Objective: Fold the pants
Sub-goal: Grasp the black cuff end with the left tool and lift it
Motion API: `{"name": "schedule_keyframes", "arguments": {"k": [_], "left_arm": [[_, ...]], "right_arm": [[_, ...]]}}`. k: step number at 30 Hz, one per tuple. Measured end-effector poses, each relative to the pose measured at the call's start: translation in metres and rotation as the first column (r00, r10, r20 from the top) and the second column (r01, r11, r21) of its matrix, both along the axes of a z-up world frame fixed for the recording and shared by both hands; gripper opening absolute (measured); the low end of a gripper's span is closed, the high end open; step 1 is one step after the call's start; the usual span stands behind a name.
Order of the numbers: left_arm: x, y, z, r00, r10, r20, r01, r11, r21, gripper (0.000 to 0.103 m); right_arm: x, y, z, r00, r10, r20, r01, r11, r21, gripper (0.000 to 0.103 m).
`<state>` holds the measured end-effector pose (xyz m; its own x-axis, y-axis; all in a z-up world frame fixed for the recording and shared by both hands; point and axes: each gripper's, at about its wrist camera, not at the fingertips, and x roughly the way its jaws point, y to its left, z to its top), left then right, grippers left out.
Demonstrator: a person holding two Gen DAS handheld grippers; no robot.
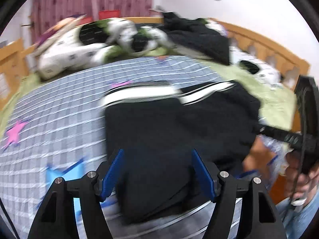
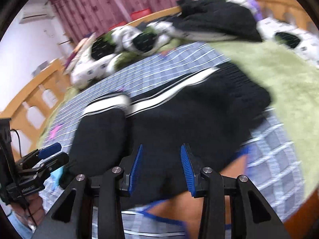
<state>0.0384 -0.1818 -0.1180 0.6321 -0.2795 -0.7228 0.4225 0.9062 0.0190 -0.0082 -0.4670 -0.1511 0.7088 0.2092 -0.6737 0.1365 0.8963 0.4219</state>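
Note:
Black pants with white side stripes lie on the plaid bedsheet, partly folded over themselves. My left gripper is open, its blue pads either side of the near black fabric, not closed on it. My right gripper is also open, jaws apart above the near edge of the pants. The left gripper also shows at the left of the right wrist view, and the right gripper's body at the right of the left wrist view. Both views are motion-blurred.
The blue-and-white plaid sheet with star prints covers the bed. A green blanket lies at the right. A pile of black clothing and white-and-black bedding sit at the far side. A wooden bed frame surrounds it.

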Motion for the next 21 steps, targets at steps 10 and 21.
{"name": "schedule_keyframes", "arguments": {"k": [10,21], "left_arm": [[-0.014,0.093,-0.058,0.971,0.087,-0.223,-0.13,0.975,-0.183,0.068],[-0.022,0.042,-0.07,0.979,0.04,-0.201,-0.075,0.982,-0.172,0.068]], "right_arm": [[0.053,0.061,-0.043,0.985,0.157,-0.068,-0.132,0.95,0.282,0.044],[0.058,0.034,0.037,0.976,0.165,0.141,-0.196,0.948,0.251,0.017]]}}
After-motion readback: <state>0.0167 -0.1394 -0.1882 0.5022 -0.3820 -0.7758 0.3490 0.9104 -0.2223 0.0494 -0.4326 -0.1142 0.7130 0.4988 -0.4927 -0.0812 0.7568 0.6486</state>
